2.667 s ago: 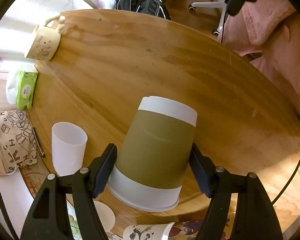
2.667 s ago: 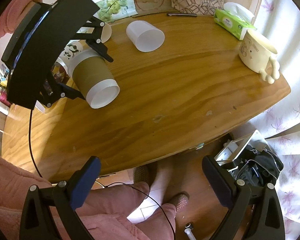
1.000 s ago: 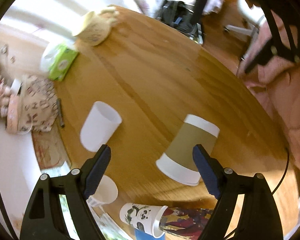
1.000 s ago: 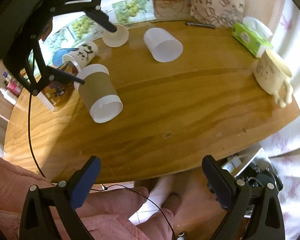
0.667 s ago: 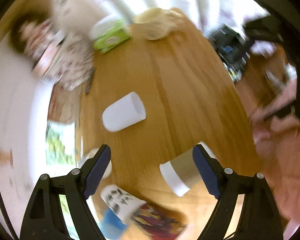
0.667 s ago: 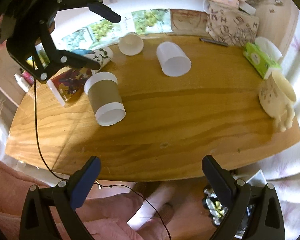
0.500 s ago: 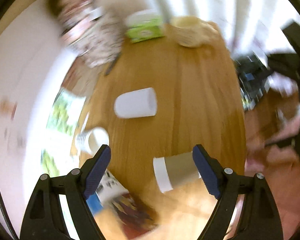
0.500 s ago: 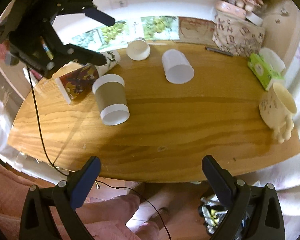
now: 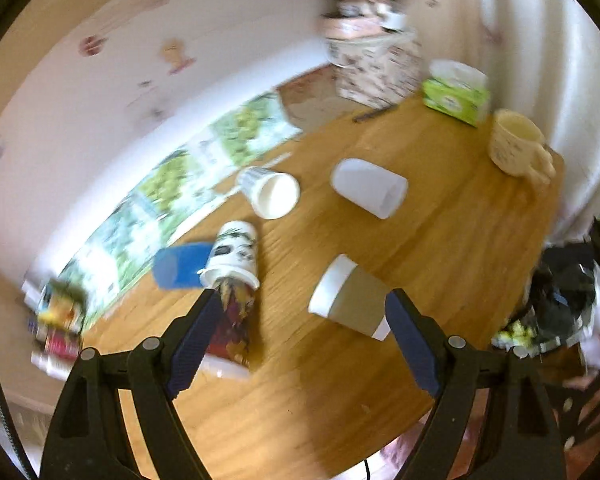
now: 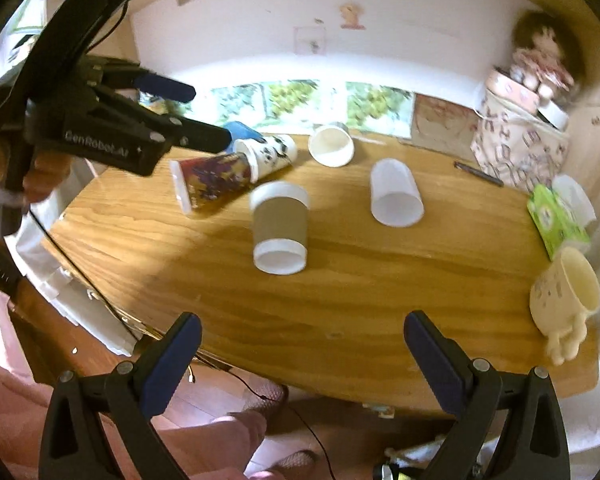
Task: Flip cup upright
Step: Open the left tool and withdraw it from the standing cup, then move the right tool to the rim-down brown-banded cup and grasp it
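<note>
A paper cup with a brown sleeve (image 9: 350,300) (image 10: 279,228) stands on the wooden table (image 9: 460,248) (image 10: 380,292), its wider white end down. My left gripper (image 9: 300,344) is open and empty, held above and back from the cup; it also shows in the right wrist view (image 10: 188,112) at upper left, apart from the cup. My right gripper (image 10: 300,360) is open and empty over the table's near edge.
A frosted plastic cup (image 10: 396,194), a white paper cup (image 10: 332,146), a panda-print cup (image 10: 266,156) and a colourful cup (image 10: 210,182) lie on their sides. A cream mug (image 10: 564,296), a green tissue pack (image 10: 558,216), a pen (image 10: 478,174) and a patterned bag (image 10: 520,148) stand at the right.
My left gripper let go of the brown-sleeved cup, opened and pulled up and away while swinging round. The cup stays on the table. My right gripper rose and drew back.
</note>
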`<state>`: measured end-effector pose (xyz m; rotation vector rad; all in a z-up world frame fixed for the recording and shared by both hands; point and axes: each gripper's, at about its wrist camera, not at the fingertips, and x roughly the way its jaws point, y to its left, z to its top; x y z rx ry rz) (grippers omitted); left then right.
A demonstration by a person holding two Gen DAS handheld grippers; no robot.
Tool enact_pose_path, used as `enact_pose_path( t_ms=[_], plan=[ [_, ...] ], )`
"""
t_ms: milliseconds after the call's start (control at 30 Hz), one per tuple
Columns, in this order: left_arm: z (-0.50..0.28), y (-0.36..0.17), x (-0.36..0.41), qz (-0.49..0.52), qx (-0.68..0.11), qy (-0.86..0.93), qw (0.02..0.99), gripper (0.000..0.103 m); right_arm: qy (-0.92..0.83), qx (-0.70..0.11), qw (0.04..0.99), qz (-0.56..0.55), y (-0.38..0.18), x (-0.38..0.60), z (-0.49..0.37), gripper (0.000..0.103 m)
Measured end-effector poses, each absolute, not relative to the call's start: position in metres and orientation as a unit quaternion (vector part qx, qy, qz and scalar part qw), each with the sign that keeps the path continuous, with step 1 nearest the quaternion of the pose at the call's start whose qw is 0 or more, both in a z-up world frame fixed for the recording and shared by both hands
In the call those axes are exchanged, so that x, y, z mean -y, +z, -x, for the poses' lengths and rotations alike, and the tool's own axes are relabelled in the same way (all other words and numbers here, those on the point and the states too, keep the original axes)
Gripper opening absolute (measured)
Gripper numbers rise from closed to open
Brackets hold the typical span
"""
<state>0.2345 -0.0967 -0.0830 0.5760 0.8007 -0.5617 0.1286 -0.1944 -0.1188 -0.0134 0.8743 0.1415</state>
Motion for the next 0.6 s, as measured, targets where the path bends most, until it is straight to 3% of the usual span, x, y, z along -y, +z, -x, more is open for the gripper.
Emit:
enact_pose_path(
  t_ms=[600],
  plan=[
    [-0.159,-0.09,0.026,-0.053,-0.423,-0.102,0.899,0.086,0.138,-0.394,0.909,-0.004,-0.115,0.181,-0.11,0.101]
  ],
)
